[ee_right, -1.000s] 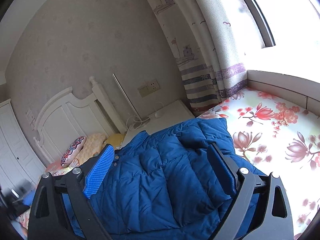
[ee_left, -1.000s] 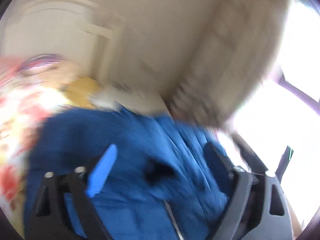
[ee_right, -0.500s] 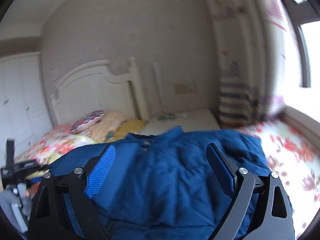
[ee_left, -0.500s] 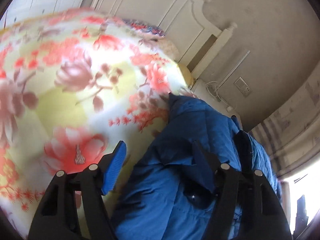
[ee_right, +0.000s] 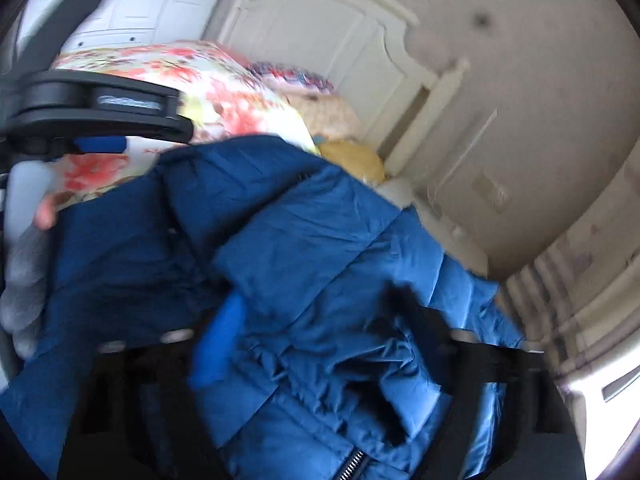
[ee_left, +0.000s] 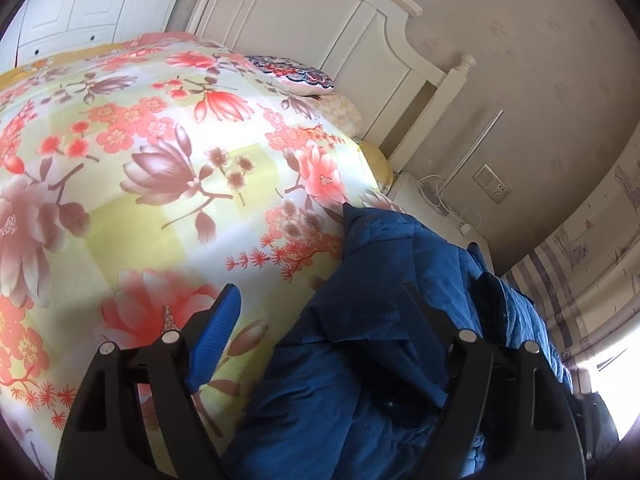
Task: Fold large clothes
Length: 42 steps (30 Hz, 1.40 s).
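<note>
Bedroom, flowered bedspread, blue padded jacket lying on it, left tongs spread and just been widening over the jacket's edge, right tongs just been narrowing around bunched jacket cloth, grip blurred, cannot tell.

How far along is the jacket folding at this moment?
Early. The blue jacket lies bunched on the floral bedspread, no neat fold visible. In hand: the right gripper has just been closing around a fold of it; the left gripper is open at its edge. Flattening and folding remain.
</note>
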Each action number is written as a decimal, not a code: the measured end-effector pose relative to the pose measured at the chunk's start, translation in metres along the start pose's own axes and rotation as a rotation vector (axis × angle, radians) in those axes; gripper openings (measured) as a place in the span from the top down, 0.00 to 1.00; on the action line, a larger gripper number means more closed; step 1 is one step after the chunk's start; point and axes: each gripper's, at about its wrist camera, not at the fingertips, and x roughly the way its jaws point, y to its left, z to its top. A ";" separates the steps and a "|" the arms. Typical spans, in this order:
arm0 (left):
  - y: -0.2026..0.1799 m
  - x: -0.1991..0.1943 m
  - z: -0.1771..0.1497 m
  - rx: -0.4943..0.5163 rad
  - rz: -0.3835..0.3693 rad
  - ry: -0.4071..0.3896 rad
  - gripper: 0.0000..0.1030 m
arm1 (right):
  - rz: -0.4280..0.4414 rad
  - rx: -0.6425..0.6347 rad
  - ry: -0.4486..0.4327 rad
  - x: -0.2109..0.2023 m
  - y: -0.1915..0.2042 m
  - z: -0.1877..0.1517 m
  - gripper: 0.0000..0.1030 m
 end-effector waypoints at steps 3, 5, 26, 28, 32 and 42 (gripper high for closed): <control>-0.001 0.000 0.000 0.005 0.000 -0.004 0.21 | 0.104 0.289 -0.155 -0.042 -0.057 -0.011 0.71; -0.002 -0.001 0.000 0.012 0.001 -0.008 0.21 | 0.096 0.574 -0.272 -0.080 -0.120 -0.037 0.76; -0.020 -0.007 -0.003 0.098 -0.009 -0.047 0.18 | 0.101 1.181 -0.060 -0.064 -0.233 -0.172 0.34; -0.025 -0.009 -0.004 0.124 -0.020 -0.054 0.18 | 0.102 1.160 -0.109 -0.070 -0.231 -0.169 0.71; -0.035 -0.014 -0.007 0.169 -0.050 -0.074 0.18 | 0.041 1.039 -0.324 -0.127 -0.211 -0.155 0.81; -0.060 -0.011 -0.017 0.287 -0.121 -0.033 0.12 | -0.060 1.133 -0.017 -0.106 -0.212 -0.191 0.74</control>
